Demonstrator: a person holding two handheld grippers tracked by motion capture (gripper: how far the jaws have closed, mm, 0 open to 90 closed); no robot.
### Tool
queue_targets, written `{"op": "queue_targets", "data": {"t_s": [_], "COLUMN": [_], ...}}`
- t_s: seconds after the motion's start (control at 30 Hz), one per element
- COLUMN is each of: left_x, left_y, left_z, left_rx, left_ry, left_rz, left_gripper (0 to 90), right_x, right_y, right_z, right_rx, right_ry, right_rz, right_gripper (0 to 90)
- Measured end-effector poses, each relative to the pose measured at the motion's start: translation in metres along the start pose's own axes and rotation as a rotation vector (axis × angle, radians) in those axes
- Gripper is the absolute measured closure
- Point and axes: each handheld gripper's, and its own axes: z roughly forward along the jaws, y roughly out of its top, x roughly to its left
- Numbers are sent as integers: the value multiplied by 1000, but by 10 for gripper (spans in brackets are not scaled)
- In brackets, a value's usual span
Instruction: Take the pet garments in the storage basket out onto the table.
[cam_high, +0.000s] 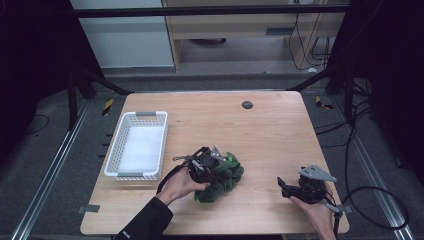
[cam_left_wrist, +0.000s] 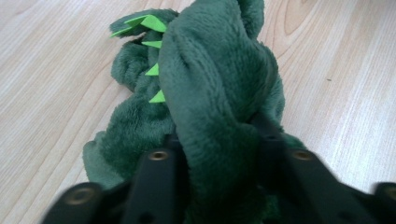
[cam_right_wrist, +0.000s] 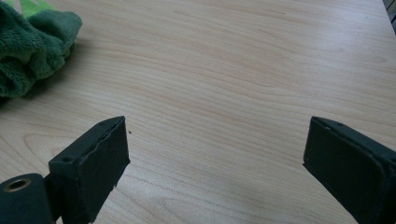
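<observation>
The left tongs straddle the green plush dinosaur lying right of the white basket, its fold filling their partly spread jaws, nothing binned yet, while the right tongs gape empty.

A wooden table carries a white basket at its left side, and the green plush toy lies right of the basket, nearer the front edge, not touching it. The left gripper sits on the toy's basket-facing side, its tip buried in the plush so that the spread of its jaws cannot be made out, with the left hand behind it. The right gripper, held in the right hand, is well right of the toy, farthest from the basket, pointing back toward the toy, and a small dark disc lies up and to the right of the basket, near the table's far edge.
</observation>
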Motion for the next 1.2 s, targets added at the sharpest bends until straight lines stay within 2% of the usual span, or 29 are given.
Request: {"op": "queue_targets", "data": {"t_s": [0.13, 0.27, 0.4, 0.53, 0.73, 0.87, 0.97, 1.2], "left_x": [0, 0, -1, -2, 0, 2, 3, 1], "left_y": [-3, -8, -16, -26, -47, -66, -83, -115], "left_z": [-8, -21, -34, -45, -59, -68, -74, -87], "left_rx": [-43, -120, -184, -258, -353, -410, -462, -514], "left_ry": [20, 38, 48, 93, 162, 200, 226, 293], "left_rz": [-5, -33, -56, -93, -173, -229, -277, -328], "left_gripper": [518, 390, 324, 277, 271, 305, 346, 402], "right_x": [0, 0, 0, 0, 1, 1, 1, 2], "right_y": [0, 0, 0, 0, 1, 1, 2, 2], "right_z": [0, 0, -1, -1, -2, -2, -3, -4], "right_rx": [2, -1, -1, -1, -3, -2, -8, -11], "right_ry": [1, 0, -2, 0, 2, 14, 17, 20], "right_rz": [2, 5, 9, 12, 25, 33, 21, 22], "right_gripper": [66, 64, 64, 63, 66, 88, 102, 114]}}
